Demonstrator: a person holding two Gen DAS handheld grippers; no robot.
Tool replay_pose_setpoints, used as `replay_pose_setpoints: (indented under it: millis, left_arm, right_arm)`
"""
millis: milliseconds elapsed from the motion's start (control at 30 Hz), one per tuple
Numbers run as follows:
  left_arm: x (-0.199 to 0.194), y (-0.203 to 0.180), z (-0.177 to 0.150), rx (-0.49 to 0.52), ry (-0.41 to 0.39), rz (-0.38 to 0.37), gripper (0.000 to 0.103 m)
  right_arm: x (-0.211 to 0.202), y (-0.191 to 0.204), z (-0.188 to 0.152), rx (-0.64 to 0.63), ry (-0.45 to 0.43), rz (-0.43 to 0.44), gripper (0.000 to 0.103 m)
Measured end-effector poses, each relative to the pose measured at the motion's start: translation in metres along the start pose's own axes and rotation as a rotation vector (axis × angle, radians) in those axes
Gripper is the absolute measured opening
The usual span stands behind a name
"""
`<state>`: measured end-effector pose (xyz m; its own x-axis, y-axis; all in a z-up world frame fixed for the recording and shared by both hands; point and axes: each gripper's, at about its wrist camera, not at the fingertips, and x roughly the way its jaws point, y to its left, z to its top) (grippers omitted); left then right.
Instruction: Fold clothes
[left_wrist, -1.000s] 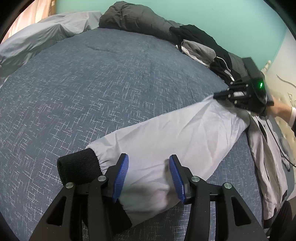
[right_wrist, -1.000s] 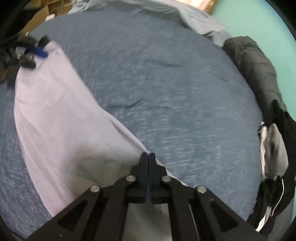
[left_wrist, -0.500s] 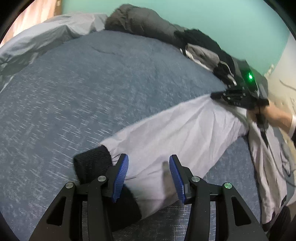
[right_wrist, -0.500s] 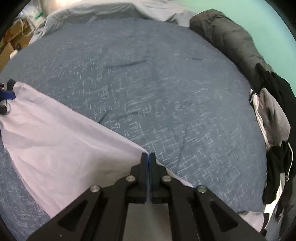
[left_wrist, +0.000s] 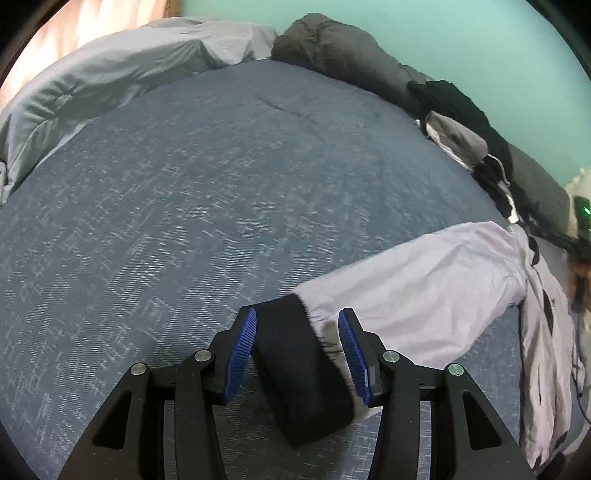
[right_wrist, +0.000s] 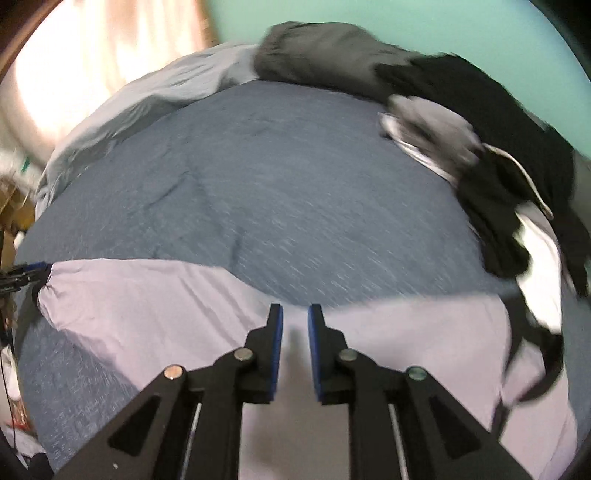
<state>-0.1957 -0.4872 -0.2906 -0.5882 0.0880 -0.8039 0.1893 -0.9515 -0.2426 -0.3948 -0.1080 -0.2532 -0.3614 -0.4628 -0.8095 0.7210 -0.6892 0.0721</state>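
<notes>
A pale lilac jacket lies on the blue bed cover (left_wrist: 184, 206). Its sleeve (left_wrist: 417, 291) stretches leftward in the left wrist view and ends in a black knit cuff (left_wrist: 295, 365). My left gripper (left_wrist: 297, 328) is open, its blue pads on either side of that cuff and not closed on it. In the right wrist view the jacket's body (right_wrist: 424, 350) and sleeve (right_wrist: 147, 295) spread across the lower frame. My right gripper (right_wrist: 295, 314) hangs over the fabric with a narrow gap between its pads, holding nothing. The left gripper's tip (right_wrist: 26, 275) shows at the sleeve's far end.
A heap of dark grey, black and white clothes (left_wrist: 461, 122) runs along the bed's far right edge against a green wall. A light grey sheet (left_wrist: 110, 74) is bunched at the far left. Black straps (right_wrist: 535, 354) trail over the jacket's right side.
My right gripper has let go of the jacket and opened slightly. My left gripper has shifted left along the sleeve, so the black cuff now sits between its open pads.
</notes>
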Motion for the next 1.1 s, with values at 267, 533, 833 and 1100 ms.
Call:
replay_pose_setpoints:
  millis: [267,533,833,1100]
  left_arm:
    - [0.013,0.013,-0.008,-0.053,0.04,-0.042,0.03]
    - [0.009,0.017,-0.011,-0.024,0.021,-0.05,0.009]
    - [-0.005,0.021,-0.014,-0.027,0.021,-0.058,0.007]
    - [-0.01,0.023,-0.016,-0.037,0.04,-0.06,0.007]
  right_arm:
    - [-0.007,-0.023,-0.019,0.078,0.036,-0.01,0.022]
    - [0.044,-0.024,0.01,0.086,0.1,-0.074,0.053]
    - [0.092,-0.037,-0.011,0.088,0.191,-0.17,0.014]
    - [0.082,-0.041,-0.015,0.103,0.143,-0.197,0.008]
